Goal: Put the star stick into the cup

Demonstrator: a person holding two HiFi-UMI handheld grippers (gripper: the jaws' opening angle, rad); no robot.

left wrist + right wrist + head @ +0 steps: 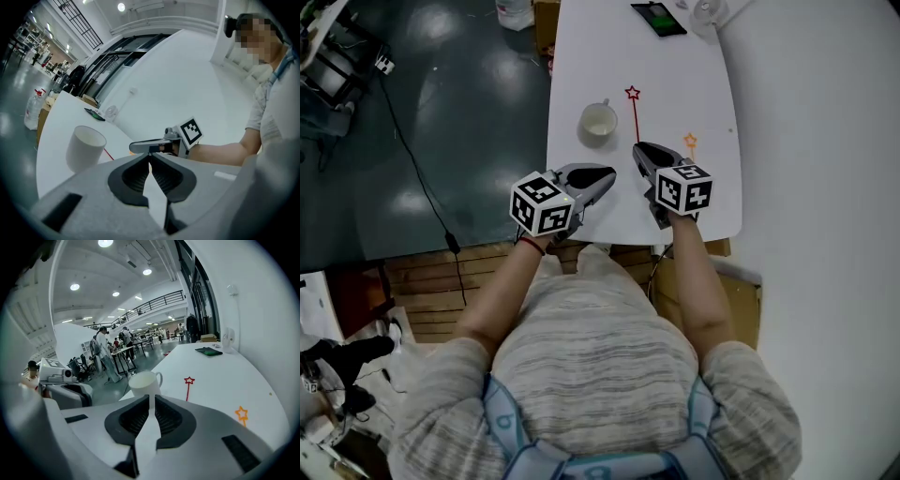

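A white cup point(598, 122) with a handle stands on the white table point(581, 56). Just to its right lies the red star stick point(635, 116), star end pointing away from me. An orange star stick point(690, 142) lies further right, partly hidden behind the right gripper. My left gripper point(607, 175) hovers near the table's front edge, below the cup, shut and empty. My right gripper point(639, 150) is at the near end of the red stick, shut and empty. The right gripper view shows the cup point(144, 382), the red star stick point(189, 385) and the orange star point(241, 414) ahead of the jaws.
A dark phone point(658, 19) and a clear glass point(705, 11) sit at the table's far end. The table's left edge drops to a dark floor with a cable point(417, 169). A white wall runs along the right. A plastic bottle point(32, 110) stands beyond the table's far end.
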